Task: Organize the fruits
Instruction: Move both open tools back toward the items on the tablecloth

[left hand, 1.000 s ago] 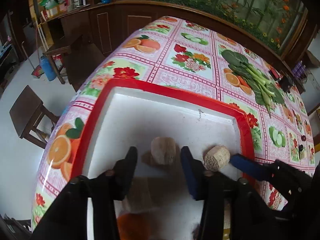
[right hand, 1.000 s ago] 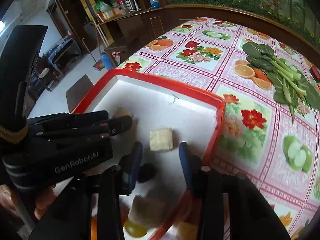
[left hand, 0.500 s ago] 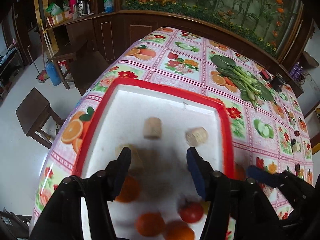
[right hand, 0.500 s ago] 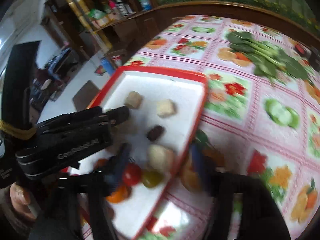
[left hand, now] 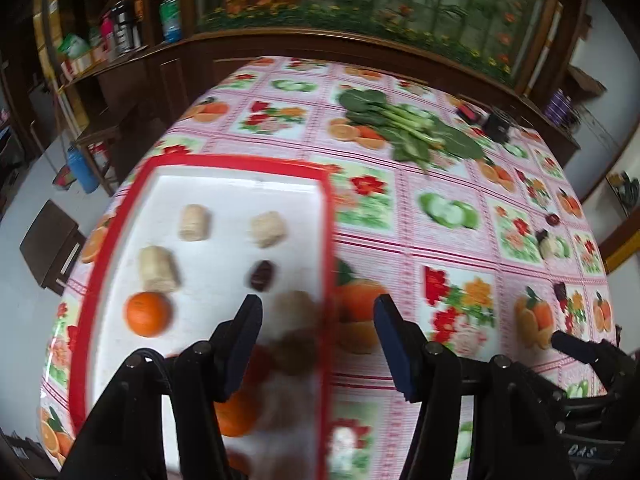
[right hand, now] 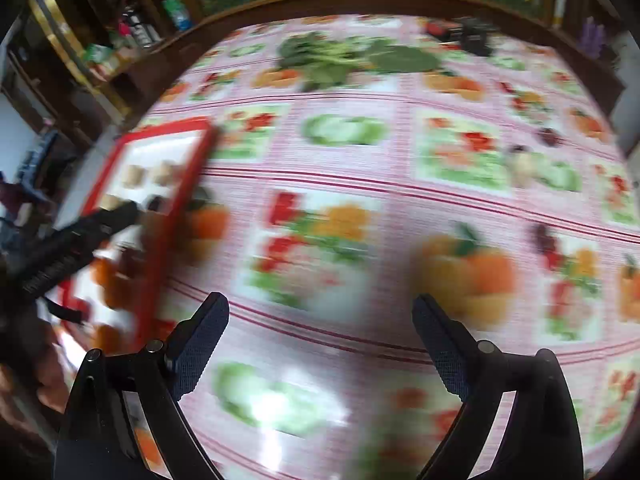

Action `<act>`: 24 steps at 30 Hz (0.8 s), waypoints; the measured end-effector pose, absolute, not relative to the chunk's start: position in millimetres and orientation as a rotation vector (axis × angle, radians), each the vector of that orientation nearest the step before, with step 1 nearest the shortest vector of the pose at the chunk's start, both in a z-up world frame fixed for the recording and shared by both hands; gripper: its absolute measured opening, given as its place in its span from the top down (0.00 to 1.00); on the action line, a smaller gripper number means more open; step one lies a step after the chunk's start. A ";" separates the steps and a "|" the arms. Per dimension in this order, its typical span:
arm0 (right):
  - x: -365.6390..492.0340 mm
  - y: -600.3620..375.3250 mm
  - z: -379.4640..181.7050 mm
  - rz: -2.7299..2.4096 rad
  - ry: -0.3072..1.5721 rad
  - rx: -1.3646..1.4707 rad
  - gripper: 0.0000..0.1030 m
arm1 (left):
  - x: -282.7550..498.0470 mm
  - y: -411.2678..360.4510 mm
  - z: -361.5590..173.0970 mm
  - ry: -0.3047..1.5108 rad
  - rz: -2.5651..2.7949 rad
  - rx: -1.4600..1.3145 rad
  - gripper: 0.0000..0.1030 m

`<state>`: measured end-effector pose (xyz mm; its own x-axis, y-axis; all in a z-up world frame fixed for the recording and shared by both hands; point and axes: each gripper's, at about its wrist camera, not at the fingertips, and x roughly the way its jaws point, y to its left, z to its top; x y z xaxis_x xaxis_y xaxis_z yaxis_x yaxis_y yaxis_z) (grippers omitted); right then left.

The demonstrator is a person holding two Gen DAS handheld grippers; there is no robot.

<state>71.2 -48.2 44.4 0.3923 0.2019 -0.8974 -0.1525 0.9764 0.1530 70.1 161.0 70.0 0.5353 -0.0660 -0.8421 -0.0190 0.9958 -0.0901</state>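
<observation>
- The right gripper (right hand: 320, 340) is seen with its two black, textured fingers (right hand: 200, 336) spread wide; its jaws have just been opening, and nothing is held between them.
- Beneath the gripper a glossy pink checked tablecloth (right hand: 360, 208) printed with fruit and flower panels is shown, heavily blurred.
- A white rectangular tray with a red rim (right hand: 188, 184) is found left of the gripper, at the cloth's left edge.
- Pale beige chunks (right hand: 162, 172), a dark piece and blurred orange fruits (right hand: 104, 276) are seen inside the tray.
- The black left gripper (right hand: 80, 240) is seen over the tray.
- A bunch of leafy green vegetables (right hand: 340, 60) is laid at the cloth's far side, well apart from the tray.
</observation>
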 end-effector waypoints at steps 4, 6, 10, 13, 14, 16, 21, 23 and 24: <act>59.6 -103.1 40.1 0.209 1.182 0.075 0.09 | 66.4 124.2 70.4 1.019 -0.070 -0.071 0.41; 55.3 -131.4 44.9 0.143 1.127 0.037 0.09 | 64.1 104.6 68.8 1.033 -0.097 -0.061 0.41; 56.2 -187.1 44.9 0.088 1.060 0.060 0.09 | 58.4 70.5 62.9 1.060 -0.135 -0.043 0.38; 61.4 -210.3 38.5 0.100 1.024 0.060 0.12 | 52.9 47.5 57.0 1.082 -0.165 -0.032 0.38; 64.0 -212.7 36.4 0.116 1.014 0.058 0.16 | 50.8 39.5 55.1 1.088 -0.174 -0.020 0.38; 72.0 -216.6 31.2 0.143 1.002 0.047 0.20 | 47.1 25.8 52.3 1.098 -0.186 0.008 0.38; 101.5 -210.0 19.7 0.252 0.978 0.078 0.33 | 41.6 10.4 49.0 1.107 -0.192 0.023 0.38; 105.4 -206.3 17.5 0.278 0.976 0.073 0.36 | 41.4 8.7 48.5 1.108 -0.187 0.022 0.38; 109.0 -204.7 14.6 0.292 0.977 0.065 0.38 | 42.3 7.7 48.3 1.107 -0.185 0.023 0.38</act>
<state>109.0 -204.7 14.6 0.5236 0.2731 -0.8070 -0.2145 0.9590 0.1854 42.3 7.7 48.3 0.4332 -0.1376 -0.8907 0.1601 0.9843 -0.0742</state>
